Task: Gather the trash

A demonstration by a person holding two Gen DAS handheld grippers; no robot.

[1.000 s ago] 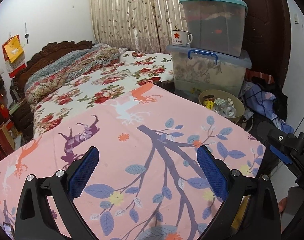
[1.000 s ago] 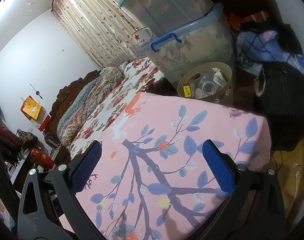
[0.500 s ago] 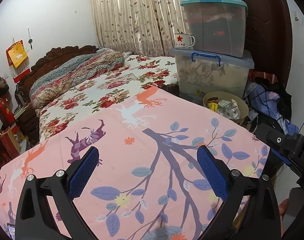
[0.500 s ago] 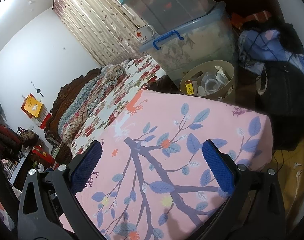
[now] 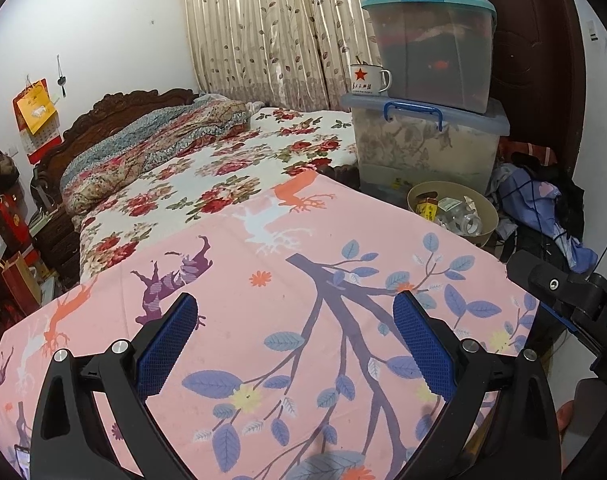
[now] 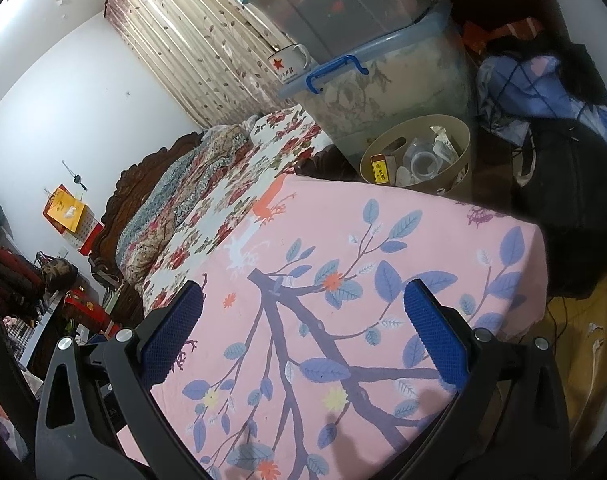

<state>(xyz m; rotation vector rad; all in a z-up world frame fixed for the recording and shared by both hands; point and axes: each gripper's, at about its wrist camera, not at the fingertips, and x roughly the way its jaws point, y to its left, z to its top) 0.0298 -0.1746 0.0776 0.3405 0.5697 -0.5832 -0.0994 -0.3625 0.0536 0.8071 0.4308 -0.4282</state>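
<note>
A tan round bin [image 5: 488, 216] stands on the floor past the table's far edge; it also shows in the right wrist view [image 6: 461, 148]. It holds a clear plastic bottle [image 6: 423, 162], a yellow carton [image 6: 379, 170] and wrappers. My left gripper [image 5: 295, 344] is open and empty above the pink leaf-print tablecloth [image 5: 263, 300]. My right gripper [image 6: 303, 332] is open and empty above the same cloth [image 6: 343, 248]. The body of the right gripper [image 5: 563, 296] shows at the right edge of the left wrist view.
Two stacked clear storage boxes [image 5: 427, 136] with an enamel mug [image 5: 367, 78] stand behind the bin. A floral bed [image 5: 223, 168] lies to the left. Clothes and a dark bag [image 6: 563, 160] are heaped on the floor at right.
Both grippers have drawn slightly back and up from the table; the bin and boxes look a little farther. Both stay open.
</note>
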